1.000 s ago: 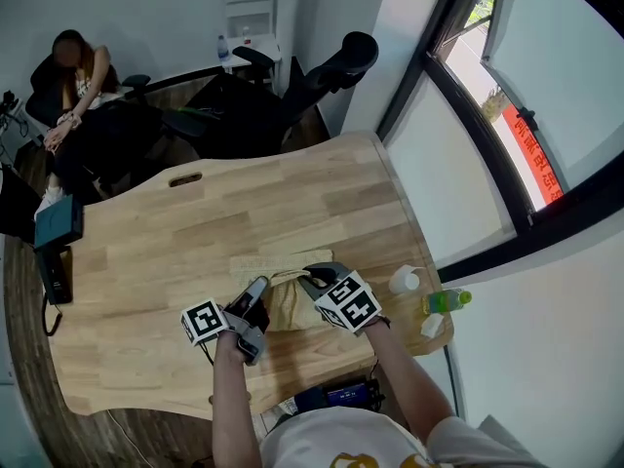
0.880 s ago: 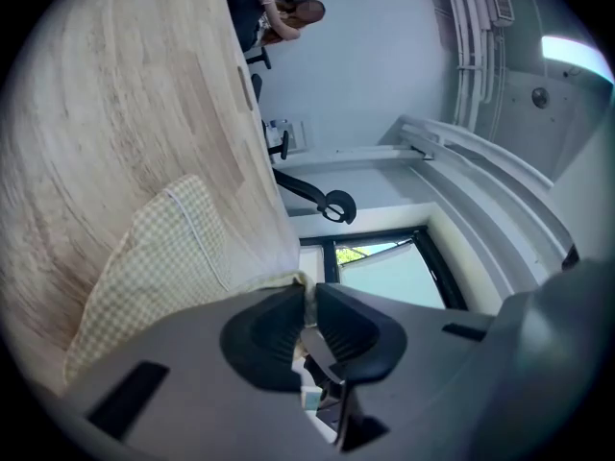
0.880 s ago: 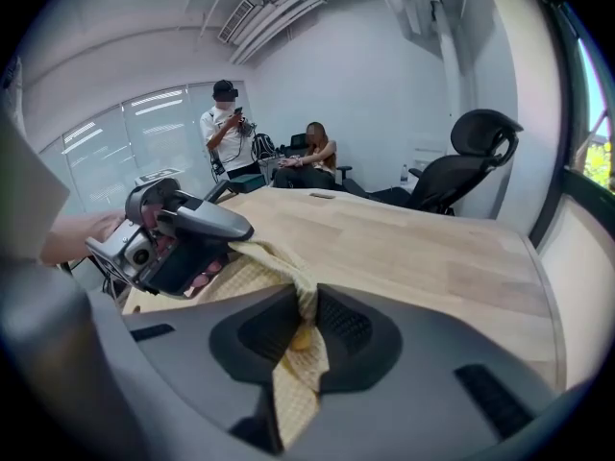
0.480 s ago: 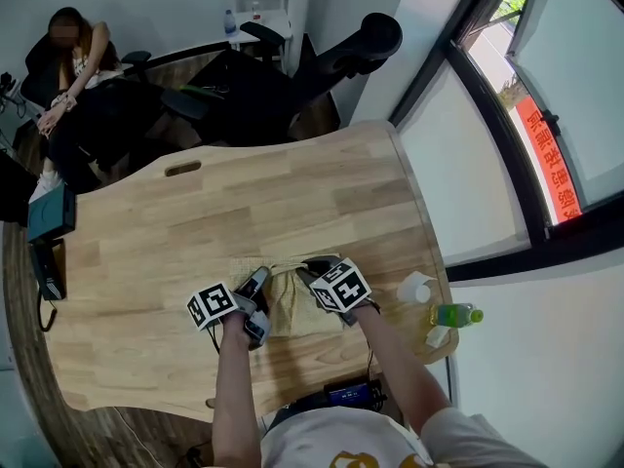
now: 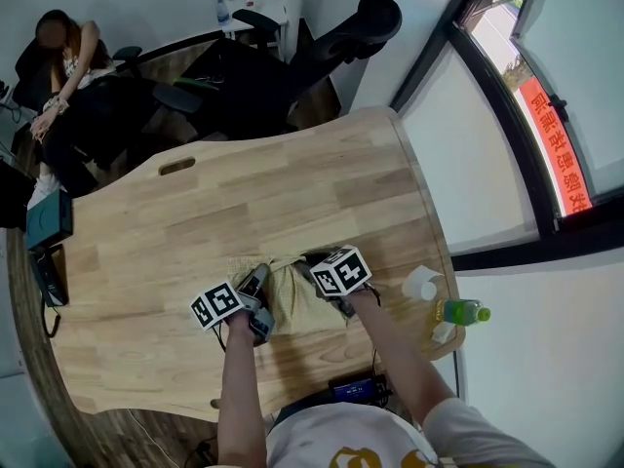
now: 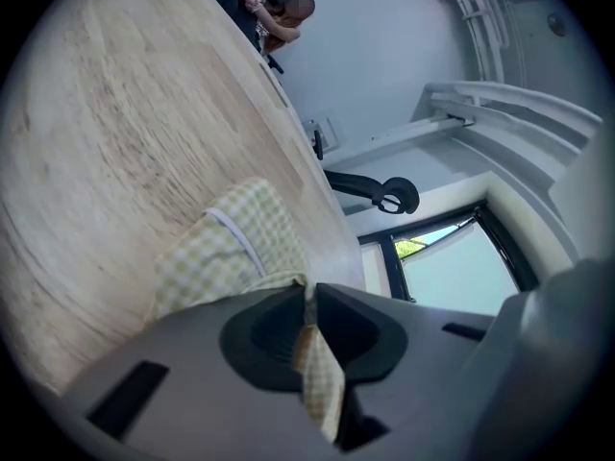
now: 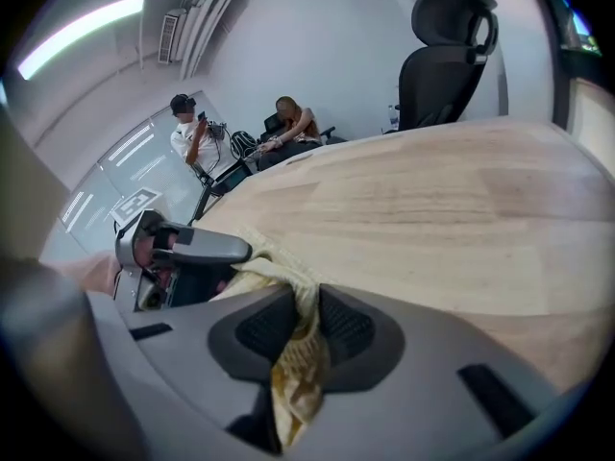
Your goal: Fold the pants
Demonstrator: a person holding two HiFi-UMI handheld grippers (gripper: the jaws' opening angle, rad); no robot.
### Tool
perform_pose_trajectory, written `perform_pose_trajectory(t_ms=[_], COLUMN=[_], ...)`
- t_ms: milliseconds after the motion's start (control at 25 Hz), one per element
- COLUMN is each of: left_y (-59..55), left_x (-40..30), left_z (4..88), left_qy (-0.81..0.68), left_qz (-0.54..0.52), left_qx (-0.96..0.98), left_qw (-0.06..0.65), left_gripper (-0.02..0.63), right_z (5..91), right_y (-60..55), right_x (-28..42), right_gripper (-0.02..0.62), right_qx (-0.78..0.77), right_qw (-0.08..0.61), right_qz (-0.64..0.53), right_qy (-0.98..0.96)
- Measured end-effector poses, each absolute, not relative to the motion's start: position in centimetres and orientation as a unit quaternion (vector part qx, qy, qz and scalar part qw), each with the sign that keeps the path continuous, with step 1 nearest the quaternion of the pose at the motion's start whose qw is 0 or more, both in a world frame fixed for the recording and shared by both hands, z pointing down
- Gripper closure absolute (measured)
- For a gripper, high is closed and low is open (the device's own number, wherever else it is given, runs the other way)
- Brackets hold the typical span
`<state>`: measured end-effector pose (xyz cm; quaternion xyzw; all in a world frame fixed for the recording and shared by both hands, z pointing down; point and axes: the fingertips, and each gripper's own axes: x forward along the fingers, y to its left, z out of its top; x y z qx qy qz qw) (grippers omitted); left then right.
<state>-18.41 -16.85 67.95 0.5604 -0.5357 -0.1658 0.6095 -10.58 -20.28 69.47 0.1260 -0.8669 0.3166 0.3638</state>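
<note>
Side by side near the front edge of the table (image 5: 136, 359), both tilted downward, the left gripper (image 5: 260, 275) clamps the pants (image 5: 292, 298) while the right gripper (image 5: 315, 260), jaws just easing wider, pinches them too.

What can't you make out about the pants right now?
Layer count of the pants: head view, too small; left claw covers one edge.
Their near part: left gripper view, hidden under the claw's body.
Which end is pinched: left gripper view, cloth too bunched.

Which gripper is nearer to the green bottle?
Right. The right gripper, jaws just opening slightly on the pants, is left of the green bottle; the left gripper is farther left.
</note>
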Motion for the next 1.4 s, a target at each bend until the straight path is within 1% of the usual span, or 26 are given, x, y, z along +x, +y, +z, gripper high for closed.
perform_pose_trajectory(t_ms=[120,200,240,360,440,520,600,720,760,800,840,880,920,960,1040,1160,1200,1320,1400], left_y=[-16.9,-17.0,-17.1,-17.2,-17.5,-17.9,-18.2,-18.1,-17.9,-17.6,-17.2,-16.9,-16.6,-16.3,-15.6,-14.4,-13.9,-12.2,-10.9], left_x=[-18.6,-18.7,-18.9,-19.1,-19.2,-19.6,-20.6,-21.4,-21.4,-21.4,-21.3,-21.3,-21.2,-21.1,-20.6,-19.8,-19.4,-18.9,-18.7], left_z=[67.9,67.3,66.9,65.3,63.9,62.1,60.4,59.4,59.2,59.0,58.7,58.3,57.8,57.3,56.2,54.6,54.1,52.5,51.6], left_qy=[-0.528,-0.53,-0.539,-0.571,-0.579,-0.587,-0.609,-0.628,-0.627,-0.625,-0.624,-0.624,-0.624,-0.623,-0.623,-0.626,-0.626,-0.636,-0.641], left_qz=[-0.181,-0.183,-0.171,-0.12,-0.129,-0.163,-0.177,-0.134,-0.116,-0.103,-0.094,-0.088,-0.083,-0.077,-0.057,-0.023,-0.015,-0.003,-0.004], left_qx=[0.547,0.546,0.554,0.587,0.597,0.609,0.622,0.642,0.649,0.656,0.662,0.668,0.674,0.682,0.698,0.717,0.723,0.724,0.723], left_qw=[0.624,0.623,0.611,0.561,0.54,0.508,0.459,0.419,0.415,0.41,0.404,0.396,0.387,0.375,0.348,0.304,0.292,0.266,0.255], left_gripper=[0.56,0.545,0.518,0.452,0.413,0.351,0.311,0.295,0.295,0.296,0.318,0.364,0.422,0.454,0.488,0.576,0.59,0.598,0.598], right_z=[69.6,69.4,69.1,67.8,66.9,66.3,65.8,64.8,64.3,63.6,62.6,61.5,60.4,59.5,58.1,56.4,55.9,54.7,53.5], right_y=[-20.4,-20.3,-20.3,-20.5,-20.5,-20.7,-21.2,-21.9,-22.1,-22.2,-22.1,-21.9,-21.7,-21.5,-20.8,-19.3,-18.8,-17.3,-16.3], right_x=[-10.8,-10.7,-10.6,-10.1,-10.0,-9.9,-9.4,-8.4,-8.1,-7.9,-7.8,-7.8,-7.7,-7.6,-7.2,-6.4,-6.1,-5.3,-5.0], right_gripper=[0.522,0.521,0.518,0.455,0.439,0.439,0.439,0.447,0.466,0.498,0.522,0.526,0.547,0.568,0.572,0.581,0.583,0.586,0.586], right_qx=[0.119,0.113,0.116,0.141,0.156,0.168,0.182,0.21,0.221,0.23,0.235,0.238,0.241,0.246,0.263,0.284,0.293,0.323,0.34], right_qw=[0.365,0.364,0.363,0.357,0.346,0.334,0.327,0.317,0.309,0.296,0.275,0.249,0.225,0.208,0.201,0.205,0.208,0.229,0.216], right_qz=[0.341,0.346,0.332,0.254,0.235,0.238,0.238,0.231,0.228,0.226,0.228,0.234,0.24,0.24,0.215,0.171,0.161,0.116,0.102], right_qy=[-0.858,-0.857,-0.863,-0.888,-0.895,-0.897,-0.896,-0.896,-0.896,-0.899,-0.904,-0.909,-0.913,-0.915,-0.919,-0.921,-0.919,-0.911,-0.91])
